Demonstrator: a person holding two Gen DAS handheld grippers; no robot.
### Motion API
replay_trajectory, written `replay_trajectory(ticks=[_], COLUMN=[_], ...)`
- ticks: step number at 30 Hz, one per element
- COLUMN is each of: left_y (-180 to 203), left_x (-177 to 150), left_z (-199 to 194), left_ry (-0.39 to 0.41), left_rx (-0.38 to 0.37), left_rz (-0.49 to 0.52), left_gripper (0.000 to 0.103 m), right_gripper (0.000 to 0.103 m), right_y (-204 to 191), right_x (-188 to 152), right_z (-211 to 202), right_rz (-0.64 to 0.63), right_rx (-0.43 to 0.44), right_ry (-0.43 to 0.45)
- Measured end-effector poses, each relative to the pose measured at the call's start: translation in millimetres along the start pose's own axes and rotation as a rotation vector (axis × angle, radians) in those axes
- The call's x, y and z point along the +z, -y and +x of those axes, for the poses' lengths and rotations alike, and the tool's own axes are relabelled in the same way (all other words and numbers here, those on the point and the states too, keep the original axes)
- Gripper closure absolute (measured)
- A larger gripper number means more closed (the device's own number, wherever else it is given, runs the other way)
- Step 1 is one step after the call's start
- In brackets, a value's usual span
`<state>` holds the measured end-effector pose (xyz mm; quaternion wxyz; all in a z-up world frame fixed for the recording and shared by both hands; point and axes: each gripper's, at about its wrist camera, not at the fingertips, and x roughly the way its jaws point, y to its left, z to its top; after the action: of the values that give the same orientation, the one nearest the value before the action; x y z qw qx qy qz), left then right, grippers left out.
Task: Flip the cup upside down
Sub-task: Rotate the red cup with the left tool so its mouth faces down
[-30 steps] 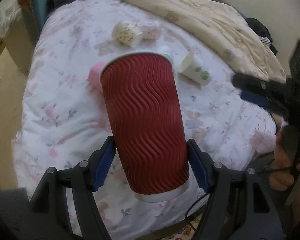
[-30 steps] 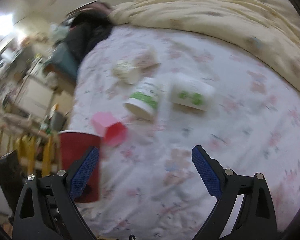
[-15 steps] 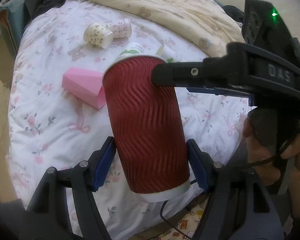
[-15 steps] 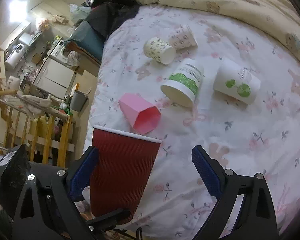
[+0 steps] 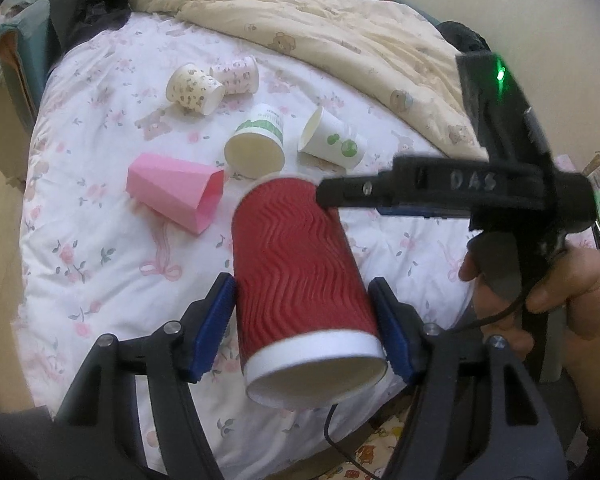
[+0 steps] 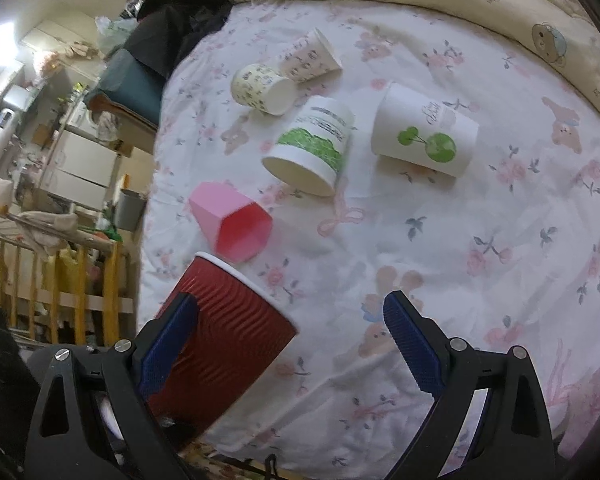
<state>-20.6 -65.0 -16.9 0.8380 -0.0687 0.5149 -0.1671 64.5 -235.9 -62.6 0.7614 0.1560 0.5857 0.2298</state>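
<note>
Since a moment ago you've tipped the red cup [image 5: 300, 276] rim-away in your left tool [image 5: 303, 326], which clamps it above the bed's [image 5: 100, 240] near edge, while your right tool [image 6: 290, 340] gapes wide at its rim, so the flip is only partway done.

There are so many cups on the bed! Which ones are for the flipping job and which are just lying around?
For the job:
red ripple cup
left claw holding it
right claw, open beside it

Just lying about:
pink cup
green-label cup
green-dot cup
two small patterned cups
beige quilt
</note>
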Motion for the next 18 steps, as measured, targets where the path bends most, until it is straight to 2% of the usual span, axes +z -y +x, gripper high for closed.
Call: replay_trajectory(ticks=[4, 8, 12, 18], left_y=[-0.4, -0.2, -6.2, 0.7], left_x=[1.3, 3.3, 8.1, 19.3], left_z=[-1.4, 0.0, 3.1, 7.4], left_ry=[0.002, -0.007, -0.037, -0.088], left_rx=[-0.011, 0.017, 0.047, 0.085], left_rz=[0.001, 0.006, -0.006, 0.000], left_gripper=[0.041, 0.041, 0.041, 0.041], right_gripper=[0.006, 0.006, 0.006, 0.006], right_y=[8.1, 3.8, 5.8, 32.9], right_x=[-0.8, -1.6, -4.3, -15.9], right_z=[3.5, 0.7, -15.1, -52.4], right_rz=[0.037, 0.013, 0.016, 0.095], right_rx=[0.012, 0.008, 0.017, 0.002], right_ry=[-0.023, -0.016, 0.037, 0.141])
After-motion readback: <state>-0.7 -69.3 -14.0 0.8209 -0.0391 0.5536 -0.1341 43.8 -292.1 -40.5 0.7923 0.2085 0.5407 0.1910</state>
